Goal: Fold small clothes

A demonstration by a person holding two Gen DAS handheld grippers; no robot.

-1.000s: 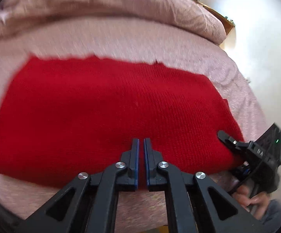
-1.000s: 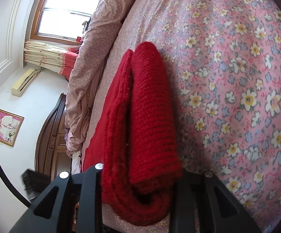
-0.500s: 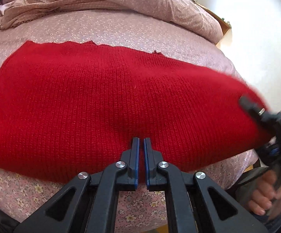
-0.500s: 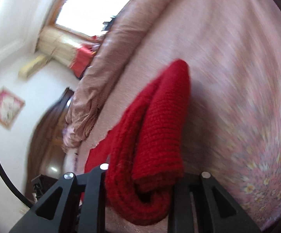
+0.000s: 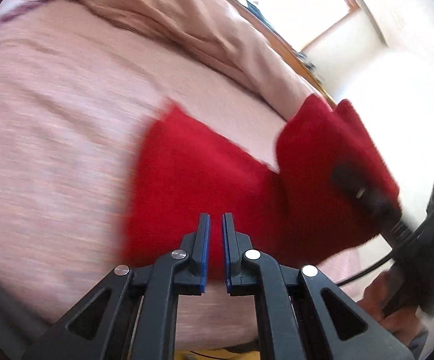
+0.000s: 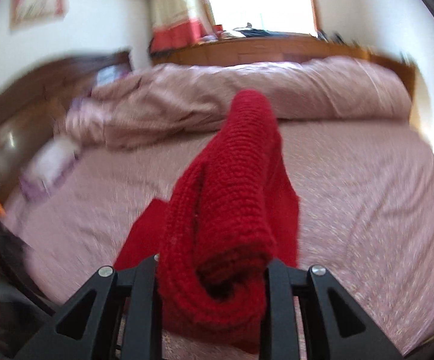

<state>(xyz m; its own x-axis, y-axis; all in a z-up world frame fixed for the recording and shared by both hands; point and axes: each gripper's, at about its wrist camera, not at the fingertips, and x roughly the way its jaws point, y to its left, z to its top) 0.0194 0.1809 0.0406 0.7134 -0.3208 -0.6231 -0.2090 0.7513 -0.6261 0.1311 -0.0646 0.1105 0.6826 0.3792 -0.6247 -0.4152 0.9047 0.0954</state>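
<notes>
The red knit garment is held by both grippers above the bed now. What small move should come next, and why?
Probably carry the right gripper across toward the left gripper and lay its end down. The red knit garment is already doubled: the right end stands raised off the bed in the right grip, and the near edge is pinched in the left. The far part, it seems, still lies on the bed.

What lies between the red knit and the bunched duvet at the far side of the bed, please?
Only bare pink sheet lies between the red knit and the duvet; the right wrist view shows it.
</notes>
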